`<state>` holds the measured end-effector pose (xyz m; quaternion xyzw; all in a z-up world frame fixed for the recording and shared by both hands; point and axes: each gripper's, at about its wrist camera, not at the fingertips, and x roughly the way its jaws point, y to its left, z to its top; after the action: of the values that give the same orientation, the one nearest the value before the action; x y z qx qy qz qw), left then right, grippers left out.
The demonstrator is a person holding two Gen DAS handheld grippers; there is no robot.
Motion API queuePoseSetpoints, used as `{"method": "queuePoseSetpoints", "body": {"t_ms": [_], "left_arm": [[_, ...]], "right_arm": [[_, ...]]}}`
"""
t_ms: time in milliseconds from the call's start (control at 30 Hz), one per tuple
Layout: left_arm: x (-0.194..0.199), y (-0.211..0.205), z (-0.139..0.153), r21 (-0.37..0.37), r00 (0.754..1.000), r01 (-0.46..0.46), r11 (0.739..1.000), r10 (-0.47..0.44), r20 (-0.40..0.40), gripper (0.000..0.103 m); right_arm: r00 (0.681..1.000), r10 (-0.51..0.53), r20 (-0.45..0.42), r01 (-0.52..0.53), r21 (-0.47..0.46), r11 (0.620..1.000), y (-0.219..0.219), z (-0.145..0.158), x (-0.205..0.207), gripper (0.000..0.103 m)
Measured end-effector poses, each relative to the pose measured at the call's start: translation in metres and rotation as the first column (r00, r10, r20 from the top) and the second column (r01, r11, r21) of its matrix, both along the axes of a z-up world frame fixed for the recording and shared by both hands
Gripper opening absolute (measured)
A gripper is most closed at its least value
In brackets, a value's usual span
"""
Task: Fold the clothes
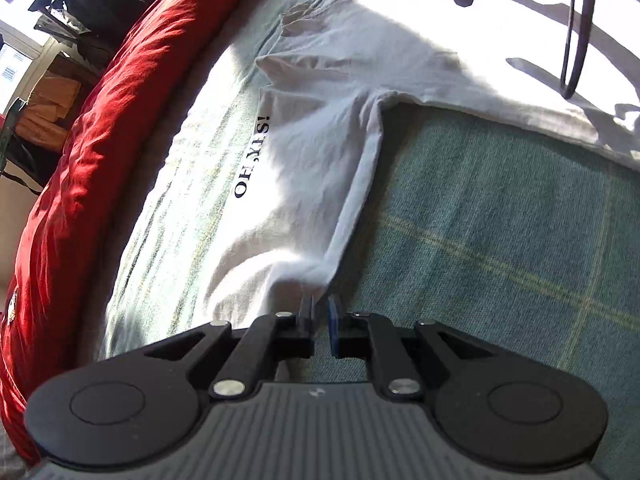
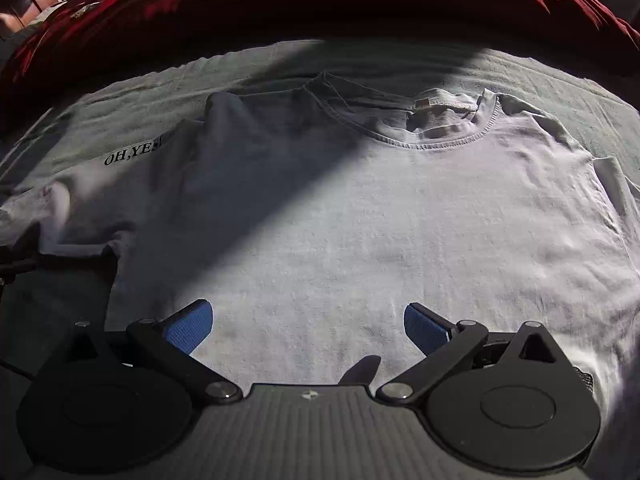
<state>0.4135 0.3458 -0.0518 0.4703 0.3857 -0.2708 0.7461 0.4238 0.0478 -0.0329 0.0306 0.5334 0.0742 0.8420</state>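
While a white T-shirt (image 2: 360, 216) lay spread flat on a green plaid bed cover (image 1: 500, 220), the left gripper (image 1: 321, 312) was pinched shut on the edge of its sleeve (image 1: 304, 184), which carried the black words "OH,YES!" (image 1: 251, 156). Over the shirt's lower body, the right gripper (image 2: 308, 320) hovered with its blue-padded fingers (image 2: 188, 326) spread wide apart, holding nothing. Beyond the shirt's collar (image 2: 436, 136) lay a rumpled red duvet (image 2: 280, 4).
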Motion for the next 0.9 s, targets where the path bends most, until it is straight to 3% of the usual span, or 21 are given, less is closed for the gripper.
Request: {"method": "queuePoseSetpoints", "body": {"t_ms": [133, 267, 400, 500, 567, 700, 900], "left_arm": [[-0.005, 0.028, -0.013, 0.139, 0.997, -0.041, 0.989, 0.032, 0.068, 0.013], [-0.014, 0.05, -0.027, 0.25, 0.996, -0.025, 0.968, 0.002, 0.092, 0.027], [-0.021, 0.065, -0.038, 0.341, 0.991, 0.006, 0.94, -0.05, 0.12, 0.032], [-0.021, 0.071, -0.04, 0.353, 0.989, 0.006, 0.936, -0.059, 0.138, 0.028], [-0.015, 0.075, -0.037, 0.313, 0.991, -0.05, 0.949, 0.007, 0.137, 0.005], [-0.009, 0.091, -0.027, 0.287, 0.981, -0.164, 0.944, 0.124, 0.151, 0.005], [-0.022, 0.108, -0.025, 0.312, 0.982, -0.168, 0.935, 0.132, 0.134, 0.015]], "right_arm": [[1.0, 0.0, -0.031, 0.0, 0.006, 1.0, 0.003, -0.009, -0.001, 0.103], [0.999, -0.001, -0.042, 0.001, 0.001, 1.0, 0.005, -0.013, -0.003, 0.103], [0.999, 0.005, -0.044, -0.005, -0.006, 1.0, 0.007, -0.013, -0.001, 0.103], [0.999, 0.009, -0.045, -0.01, -0.015, 1.0, 0.009, -0.014, -0.001, 0.103], [0.999, 0.013, -0.046, -0.014, -0.02, 1.0, 0.011, -0.014, -0.002, 0.103], [0.999, 0.018, -0.048, -0.019, -0.023, 1.0, 0.014, -0.013, -0.002, 0.103], [0.999, 0.013, -0.05, -0.014, -0.02, 1.0, 0.015, -0.013, -0.001, 0.103]]}}
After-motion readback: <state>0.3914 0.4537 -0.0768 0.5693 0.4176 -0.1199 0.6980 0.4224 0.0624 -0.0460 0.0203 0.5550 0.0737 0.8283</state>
